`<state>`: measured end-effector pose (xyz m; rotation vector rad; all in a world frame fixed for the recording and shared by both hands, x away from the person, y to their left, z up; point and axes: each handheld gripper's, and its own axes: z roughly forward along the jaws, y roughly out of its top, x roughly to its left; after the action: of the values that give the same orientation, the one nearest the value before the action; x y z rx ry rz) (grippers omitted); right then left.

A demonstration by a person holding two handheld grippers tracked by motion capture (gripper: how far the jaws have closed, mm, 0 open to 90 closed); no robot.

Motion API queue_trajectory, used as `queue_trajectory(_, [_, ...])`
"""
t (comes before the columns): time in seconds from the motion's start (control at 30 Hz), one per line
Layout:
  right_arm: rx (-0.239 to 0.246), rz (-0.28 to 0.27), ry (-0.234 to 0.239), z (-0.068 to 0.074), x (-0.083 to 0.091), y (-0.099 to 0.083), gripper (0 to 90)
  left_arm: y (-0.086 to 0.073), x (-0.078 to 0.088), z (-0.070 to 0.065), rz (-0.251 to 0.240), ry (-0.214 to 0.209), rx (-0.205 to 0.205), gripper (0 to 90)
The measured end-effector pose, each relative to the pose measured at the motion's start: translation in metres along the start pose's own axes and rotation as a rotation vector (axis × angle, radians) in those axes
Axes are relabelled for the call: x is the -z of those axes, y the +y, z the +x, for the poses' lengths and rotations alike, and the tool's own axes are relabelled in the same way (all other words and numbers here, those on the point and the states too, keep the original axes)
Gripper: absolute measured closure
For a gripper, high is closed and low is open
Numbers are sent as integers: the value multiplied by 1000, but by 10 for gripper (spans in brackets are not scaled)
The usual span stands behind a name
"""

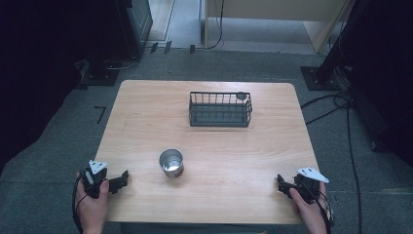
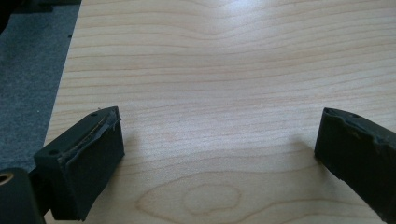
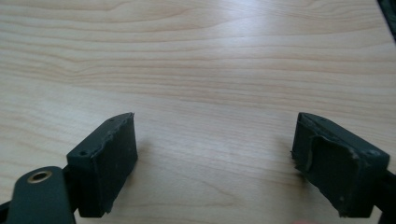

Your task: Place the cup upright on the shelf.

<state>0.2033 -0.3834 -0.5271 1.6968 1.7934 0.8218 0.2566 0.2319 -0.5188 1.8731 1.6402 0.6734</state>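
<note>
A pale wooden table (image 1: 146, 117) with rounded corners is seen from the high view, set on grey carpet (image 1: 58, 146). Dark stands and trailing cables (image 1: 348, 126) are found on the floor to the right of the table and beyond its far edge.

Toward the far side of the table, slightly right of centre, a dark wire basket (image 1: 220, 110) is placed, with its long side facing the person. A small round grey thing is seen at its far right corner; what it is cannot be told.

Nearer the person, left of centre, a metal cup (image 1: 171, 163) is stood upright with its open mouth up, well apart from the basket and from both grippers.

The left gripper (image 1: 121, 181) is held low over the near left corner of the table, pointing inward toward the cup, which is the nearer thing to it. In the left gripper view its jaws are seen spread wide, with nothing but bare wood between them.

The right gripper (image 1: 281, 184) is held at the near right corner, pointing inward as well. In the right gripper view its jaws are likewise released, parted over bare wood grain with nothing between the pads (image 3: 112, 158).
</note>
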Motion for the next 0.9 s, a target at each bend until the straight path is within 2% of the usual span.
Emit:
queue_trajectory(0.07, [14,-10,3,2,1,-1,137,1,-1,0,4,0,-2,3])
queue_trajectory(0.13, [18,-16,27,5,3,0,126,1,-1,0,5,0,-2,0])
queue_trajectory(0.27, [-11,-67,43,13,8,5,128,1,-1,0,4,0,-2,0])
queue_trajectory(0.37, [19,-94,43,24,8,10,128,1,-1,0,5,0,-2,0])
queue_trajectory(0.43, [43,-96,69,32,8,15,128,1,-1,0,5,0,-2,0])
queue_trajectory(0.57, [90,-117,121,52,10,25,128,1,-1,0,5,0,-2,0])
queue_trajectory(0.9, [164,-133,296,117,6,48,125,1,-1,0,5,0,-2,0])
